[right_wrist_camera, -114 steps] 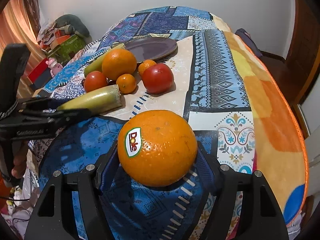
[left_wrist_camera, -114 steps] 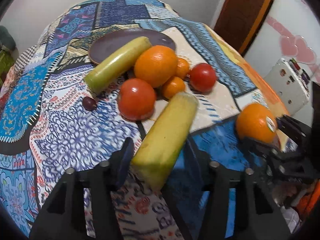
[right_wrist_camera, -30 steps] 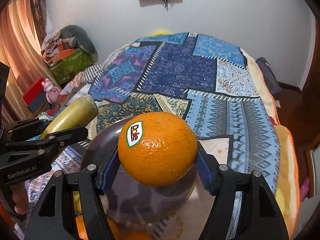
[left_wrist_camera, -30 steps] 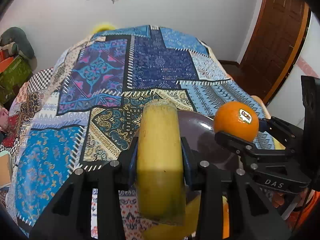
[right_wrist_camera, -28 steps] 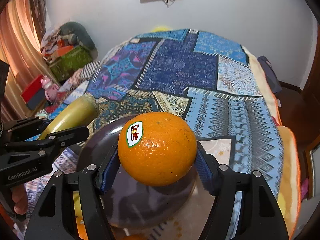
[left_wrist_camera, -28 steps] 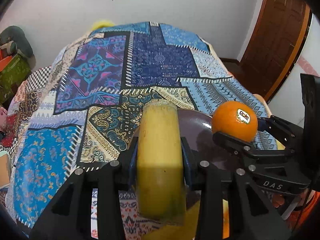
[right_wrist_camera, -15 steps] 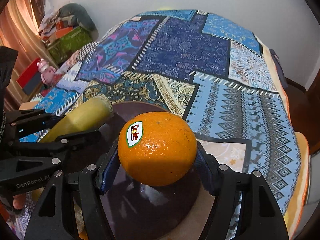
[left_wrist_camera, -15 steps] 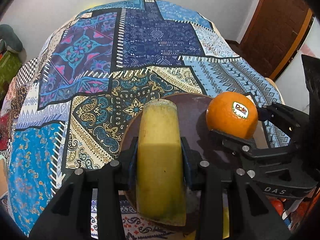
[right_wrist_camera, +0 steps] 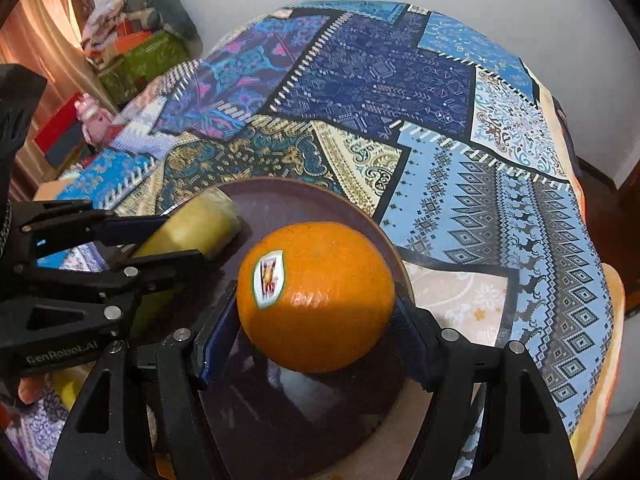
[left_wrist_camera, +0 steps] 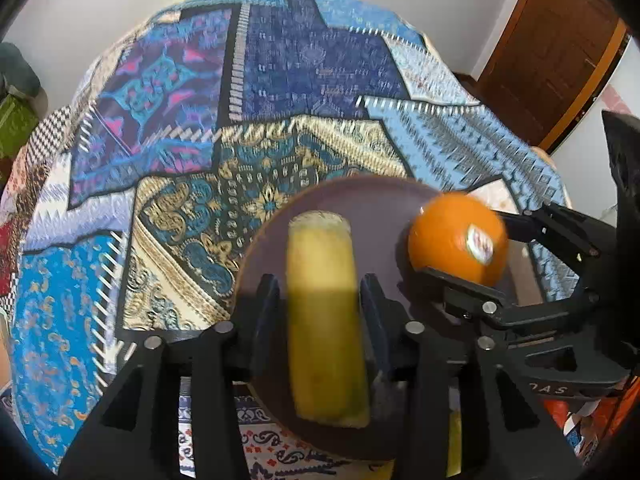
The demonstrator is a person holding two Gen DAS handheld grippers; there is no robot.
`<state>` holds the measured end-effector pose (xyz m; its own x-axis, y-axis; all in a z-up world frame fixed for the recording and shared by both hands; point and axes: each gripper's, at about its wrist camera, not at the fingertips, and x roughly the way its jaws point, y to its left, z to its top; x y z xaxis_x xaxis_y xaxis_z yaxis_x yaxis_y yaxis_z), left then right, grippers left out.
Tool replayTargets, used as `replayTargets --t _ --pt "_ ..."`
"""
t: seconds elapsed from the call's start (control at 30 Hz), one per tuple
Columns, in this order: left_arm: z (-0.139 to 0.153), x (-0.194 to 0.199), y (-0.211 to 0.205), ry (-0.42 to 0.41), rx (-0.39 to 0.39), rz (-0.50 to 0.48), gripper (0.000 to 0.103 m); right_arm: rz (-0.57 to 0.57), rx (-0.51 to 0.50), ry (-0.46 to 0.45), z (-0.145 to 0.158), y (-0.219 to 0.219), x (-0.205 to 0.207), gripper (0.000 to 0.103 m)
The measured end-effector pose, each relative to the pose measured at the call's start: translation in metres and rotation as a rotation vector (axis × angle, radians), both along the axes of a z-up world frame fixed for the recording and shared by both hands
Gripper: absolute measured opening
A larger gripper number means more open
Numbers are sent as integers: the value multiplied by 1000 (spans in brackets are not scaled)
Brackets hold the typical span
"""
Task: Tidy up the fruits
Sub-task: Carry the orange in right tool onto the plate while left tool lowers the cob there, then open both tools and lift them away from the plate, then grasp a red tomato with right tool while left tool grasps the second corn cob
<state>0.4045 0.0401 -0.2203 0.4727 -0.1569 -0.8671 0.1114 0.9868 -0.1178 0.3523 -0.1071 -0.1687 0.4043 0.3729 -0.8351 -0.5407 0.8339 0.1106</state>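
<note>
My left gripper [left_wrist_camera: 320, 304] is shut on a yellow-green banana piece [left_wrist_camera: 324, 312] and holds it over the left half of the dark brown plate [left_wrist_camera: 372, 208]. My right gripper [right_wrist_camera: 316, 320] is shut on an orange [right_wrist_camera: 316, 296] with a sticker, over the plate's [right_wrist_camera: 288, 200] right half. In the left wrist view the orange [left_wrist_camera: 456, 248] and right gripper [left_wrist_camera: 476, 276] sit at the right. In the right wrist view the banana piece [right_wrist_camera: 192, 232] and left gripper [right_wrist_camera: 160, 240] sit at the left. Whether either fruit touches the plate is unclear.
The plate lies on a patchwork cloth [left_wrist_camera: 280, 80] covering the table [right_wrist_camera: 500, 200]. Bits of other fruit [left_wrist_camera: 452, 448] show below the plate's near rim. Boxes and clutter [right_wrist_camera: 136, 52] stand off the table's left side. A brown door [left_wrist_camera: 560, 40] is at the right.
Both grippers have moved down and nearer to the plate with their fruits. The plate now fills more of both views, and the orange has turned slightly in the right gripper.
</note>
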Motion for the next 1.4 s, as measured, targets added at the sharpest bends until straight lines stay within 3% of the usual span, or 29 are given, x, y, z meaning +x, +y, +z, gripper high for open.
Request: replayTargets --t 0.3,0.7,1.07,1.4 --pt "42 -27 6 -92 7 18 59 -32 35 -99 43 -15 -25 72" --pt "77 -112 13 -156 13 -4 67 -62 84 -232 82 -39 -95 77" --pt "47 -157 11 -79 13 -22 68 -121 94 -158 52 -63 -143 77" --pt "9 -151 7 -13 14 -28 68 -160 95 -45 13 -76 -154 77"
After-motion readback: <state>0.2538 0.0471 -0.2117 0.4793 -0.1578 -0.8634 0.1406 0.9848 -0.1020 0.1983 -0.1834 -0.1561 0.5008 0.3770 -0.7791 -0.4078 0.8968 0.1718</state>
